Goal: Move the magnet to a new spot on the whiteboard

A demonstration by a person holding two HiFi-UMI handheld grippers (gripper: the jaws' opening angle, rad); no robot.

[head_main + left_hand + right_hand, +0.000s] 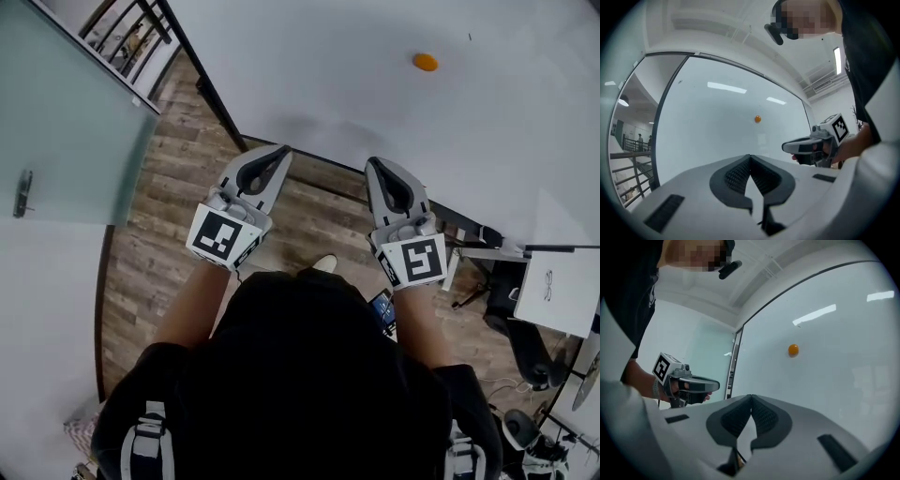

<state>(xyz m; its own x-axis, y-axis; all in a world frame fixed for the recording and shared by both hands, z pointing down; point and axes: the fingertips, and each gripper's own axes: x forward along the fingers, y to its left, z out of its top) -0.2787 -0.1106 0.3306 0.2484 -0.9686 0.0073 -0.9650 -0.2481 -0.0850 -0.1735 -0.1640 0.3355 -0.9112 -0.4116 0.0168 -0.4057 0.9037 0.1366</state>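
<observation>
With the small round orange magnet point(425, 62) stuck on the glossy white whiteboard point(356, 84), well ahead of the closed, empty left hand-held gripper point(281, 150) and right hand-held gripper point(373, 165), the nearer right one should probably open before closing squarely around it.

The person wears a black short-sleeved top point(300, 375), with grey and white padded straps point(145, 441) over both shoulders. The left gripper point(279, 152) and the right gripper point(374, 165) look alike: smooth pale grey shells that taper to a rounded nose, each with a dark teardrop-shaped recess lined with black ribbed pads point(738, 173). At the rear of each sits a white cube point(225, 236) printed with bold black square markers, and dark slots mark the shell's flanks.
</observation>
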